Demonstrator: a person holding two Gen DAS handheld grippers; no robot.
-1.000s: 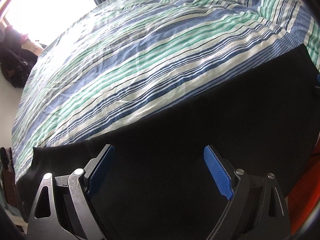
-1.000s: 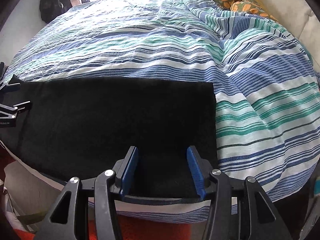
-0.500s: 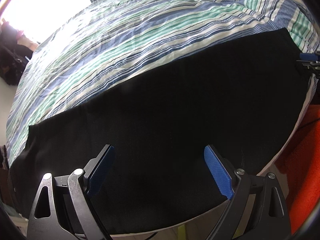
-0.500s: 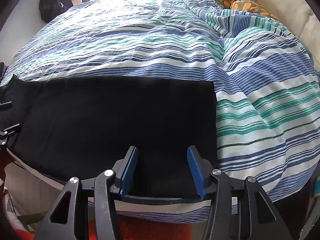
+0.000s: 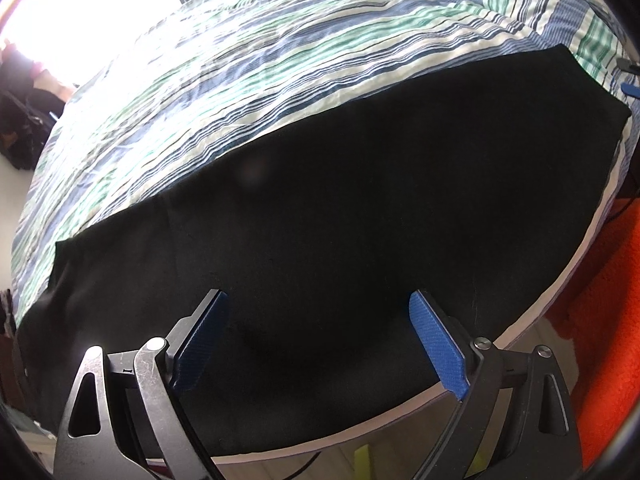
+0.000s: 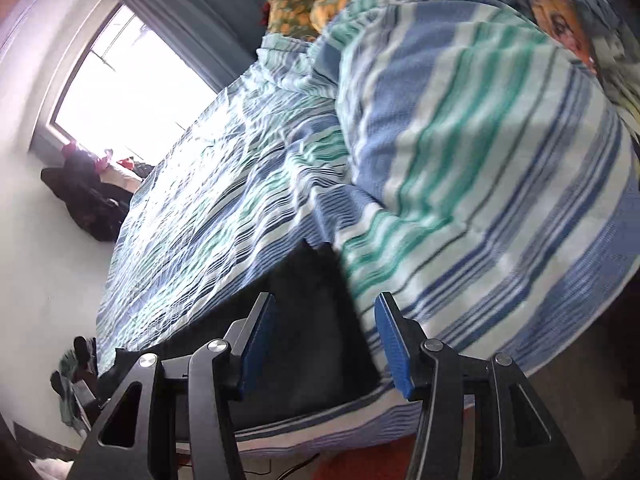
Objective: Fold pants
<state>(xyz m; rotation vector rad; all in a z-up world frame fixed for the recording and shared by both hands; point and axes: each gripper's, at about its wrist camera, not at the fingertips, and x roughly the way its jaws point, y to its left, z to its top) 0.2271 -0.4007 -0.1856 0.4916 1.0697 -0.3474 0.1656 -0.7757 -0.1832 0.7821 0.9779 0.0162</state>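
Left wrist view: the black pants (image 5: 360, 216) lie flat on the striped bedspread (image 5: 248, 80), along the near edge of the bed. They form one long, dark band running from the low left to the upper right of the picture. The fabric is so dark that seams, pockets and waistband cannot be made out; only faint creases show near the left end. The far long edge is straight and clean against the blue, green and white stripes. The right end finishes in a squared corner, and the left end tapers and droops toward the bed's edge. The left gripper (image 5: 316, 340) hovers over the near part of the pants with its blue pads (image 5: 436, 344) set wide apart and nothing between them. At the far right rim a small blue tip of the other tool (image 5: 631, 89) peeks in beside the pants' corner. An orange rug (image 5: 600, 320) lies on the floor to the right.

Right wrist view: the picture is tilted and somewhat blurred. Only a narrow end of the pants (image 6: 312, 320) shows, a dark wedge lying between the flat bedspread (image 6: 192, 232) on the left and a raised, bunched fold of it on the right. The right gripper (image 6: 325, 338) sits above this end, its fingers parted, gripping nothing. A patterned orange pillow (image 6: 304, 4) lies at the far end of the bed, and a bright window (image 6: 128, 80) stands to the left.
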